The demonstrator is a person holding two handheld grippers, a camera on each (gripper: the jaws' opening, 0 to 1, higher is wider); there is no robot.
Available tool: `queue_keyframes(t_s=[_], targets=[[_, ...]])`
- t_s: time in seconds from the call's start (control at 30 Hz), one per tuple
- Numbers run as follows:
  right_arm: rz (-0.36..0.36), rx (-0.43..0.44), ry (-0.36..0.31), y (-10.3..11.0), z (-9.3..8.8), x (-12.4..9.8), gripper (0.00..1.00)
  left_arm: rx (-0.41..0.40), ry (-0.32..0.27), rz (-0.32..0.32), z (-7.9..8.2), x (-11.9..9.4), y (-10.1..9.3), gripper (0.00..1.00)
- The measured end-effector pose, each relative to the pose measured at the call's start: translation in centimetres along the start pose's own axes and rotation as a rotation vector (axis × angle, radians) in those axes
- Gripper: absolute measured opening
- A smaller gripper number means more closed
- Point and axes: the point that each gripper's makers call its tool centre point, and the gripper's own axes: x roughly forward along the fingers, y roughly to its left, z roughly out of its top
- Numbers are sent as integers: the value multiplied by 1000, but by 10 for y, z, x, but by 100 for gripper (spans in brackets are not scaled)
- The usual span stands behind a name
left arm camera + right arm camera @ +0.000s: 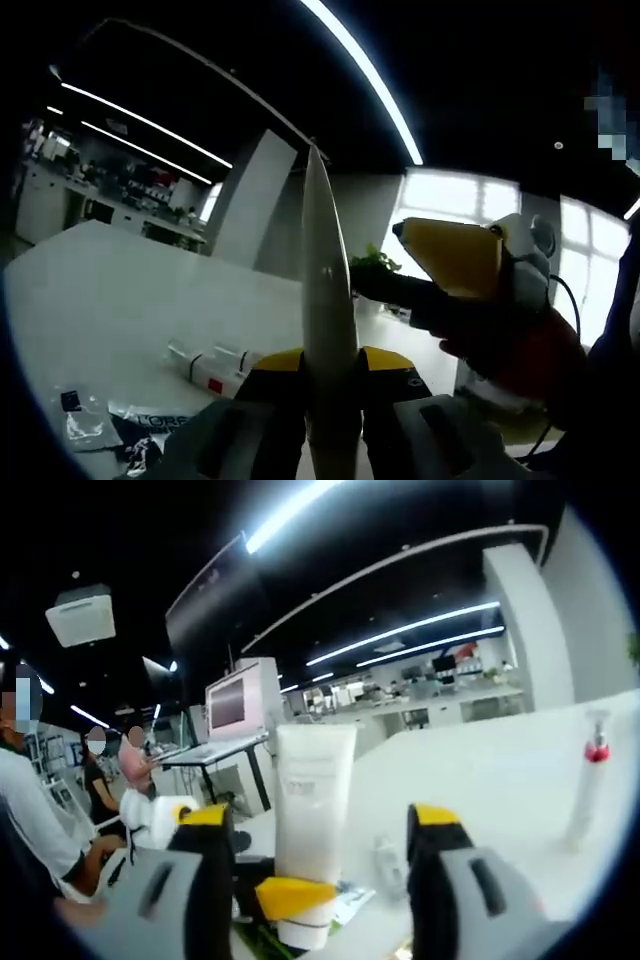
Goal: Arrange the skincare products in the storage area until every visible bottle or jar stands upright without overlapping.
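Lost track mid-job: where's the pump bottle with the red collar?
In the right gripper view the pump bottle stands upright on the white table, far right, apart from the white tube at centre.

- We see a white tube [312, 810] between yellow-tipped grey jaws.
- We see a clear pump bottle [589, 780] with a red collar.
- The table [110, 290] looks white to us.
- We note a white bottle [215, 368] bearing a red patch.

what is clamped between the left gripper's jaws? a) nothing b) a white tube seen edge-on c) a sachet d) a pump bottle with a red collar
b: in the left gripper view the yellow-tipped jaws of the left gripper are closed on a white tube that rises edge-on between them, while a small boxed tube and sachets lie on the white table.
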Motion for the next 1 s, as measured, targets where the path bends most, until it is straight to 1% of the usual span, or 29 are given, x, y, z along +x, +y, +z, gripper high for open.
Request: queue_keyframes(t_s=[0.13,0.17,0.2,0.3,0.43,0.5,0.67,0.83,1.0], targets=[[-5,-21,-18,4,4,3,66,19,-31,1,4,1,-3,18],[-6,-27,-18,5,4,4,66,10,-28,-5,4,2,-4,18],[-8,-37,-16,6,4,5,65,32,-38,9,5,2,-3,18],[-16,-56,-30,6,8,5,60,26,-40,1,4,2,-6,18],[-12,-72,-41,8,10,5,47,37,-47,3,5,3,-8,18],[-13,-71,-44,8,10,6,44,44,-53,5,6,3,-9,18],[-10,-60,-45,9,9,7,40,79,-63,28,8,3,-9,18],[-5,-52,-48,9,10,8,41,107,-54,34,6,4,-11,18],[-1,-45,-42,9,9,10,42,110,-56,29,6,5,-13,18]])
